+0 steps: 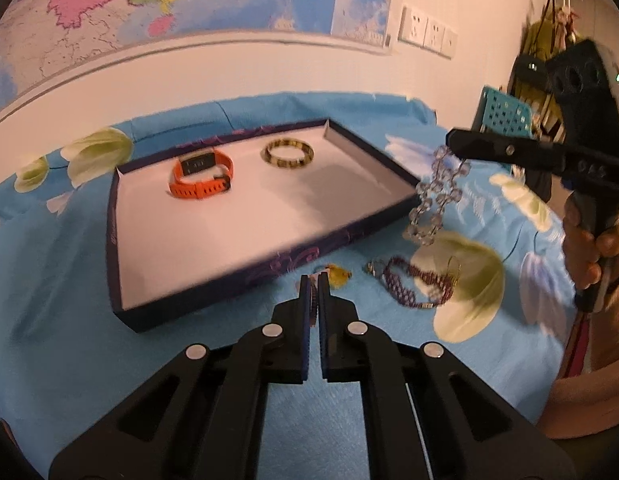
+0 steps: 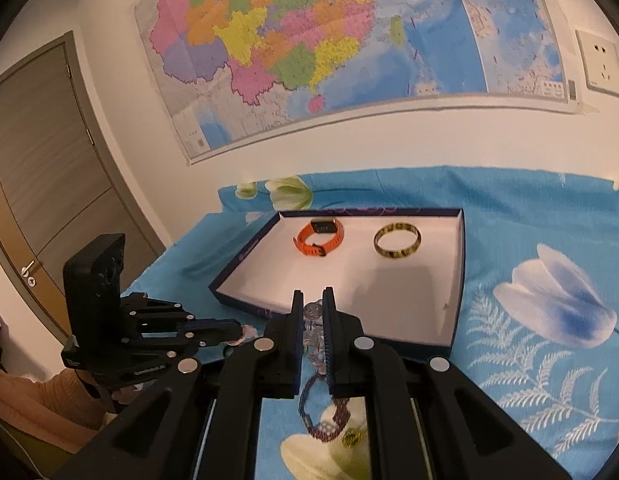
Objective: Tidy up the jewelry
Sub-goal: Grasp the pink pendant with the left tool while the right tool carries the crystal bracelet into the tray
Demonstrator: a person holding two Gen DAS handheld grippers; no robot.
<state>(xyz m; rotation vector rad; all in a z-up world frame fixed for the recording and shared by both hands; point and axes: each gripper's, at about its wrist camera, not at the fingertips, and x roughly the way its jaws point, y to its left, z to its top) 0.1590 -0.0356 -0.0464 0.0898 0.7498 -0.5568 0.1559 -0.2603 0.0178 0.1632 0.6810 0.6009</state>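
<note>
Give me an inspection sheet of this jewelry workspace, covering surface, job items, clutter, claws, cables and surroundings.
Surface: blue floral cloth.
Job's things: tray holds orange watch and yellow bangle; purple bracelet lies on the cloth outside it.
Clutter: small yellow item, blurred.
Claws: right claw shut on clear bead bracelet, dangling beside the tray; left claw shut on a dark beaded piece.
Cables: nothing seen.
Surroundings: wall map, sockets, door.

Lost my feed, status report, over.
Right hand-held gripper shut on clear bead bracelet, lifted beside tray. Left hand-held gripper shut on something dark. Purple bracelet on cloth.
</note>
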